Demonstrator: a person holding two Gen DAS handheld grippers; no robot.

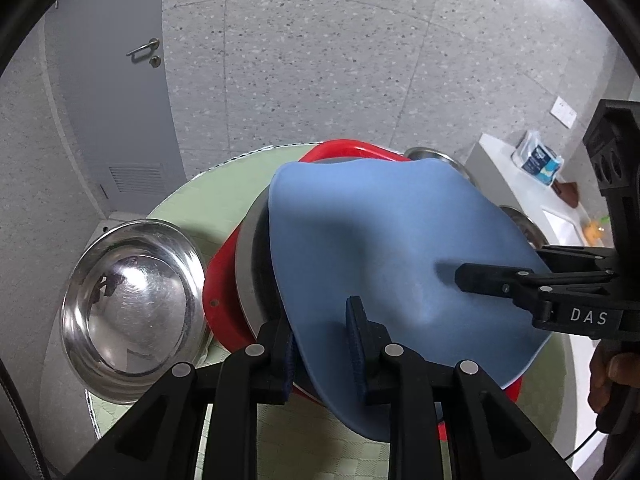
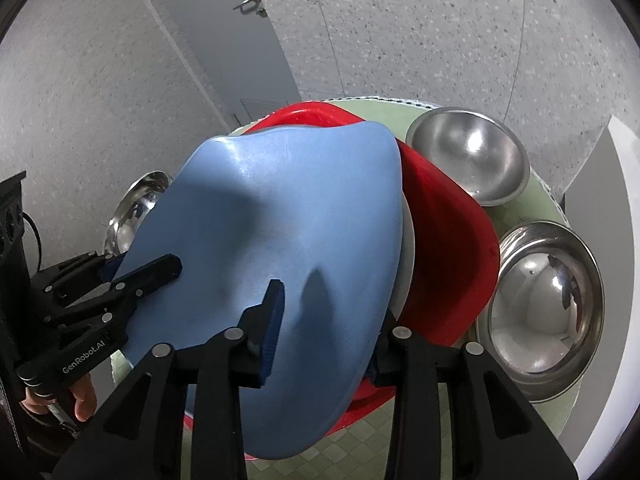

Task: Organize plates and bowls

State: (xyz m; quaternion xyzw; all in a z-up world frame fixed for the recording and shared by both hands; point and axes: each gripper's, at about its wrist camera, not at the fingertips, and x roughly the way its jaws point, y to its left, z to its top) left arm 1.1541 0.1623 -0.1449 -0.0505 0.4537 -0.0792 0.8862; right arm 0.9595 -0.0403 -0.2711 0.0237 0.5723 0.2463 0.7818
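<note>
Plate, blue plastic with wavy rim [image 1: 384, 240], sits tilted on the stack inside the red plastic basin [image 1: 218, 296]. Left gripper [image 1: 320, 340] pinches its near edge; right gripper [image 2: 324, 320] straddles the opposite edge, jaws slack, pads not pressing. Risk: one-sided hold lets it slide off toward the shiny steel bowl [image 1: 132, 304].

Matt blue plate [image 2: 272, 216], shiny steel bowls [image 2: 548, 300]

"DAS" in white letters sits on my right gripper [image 1: 460, 280] body, just right of the blue plate [image 1: 380, 240]. "GenRobot.AI" runs along my left gripper [image 2: 160, 270] body, left of that plate. Packet print unreadable.
</note>
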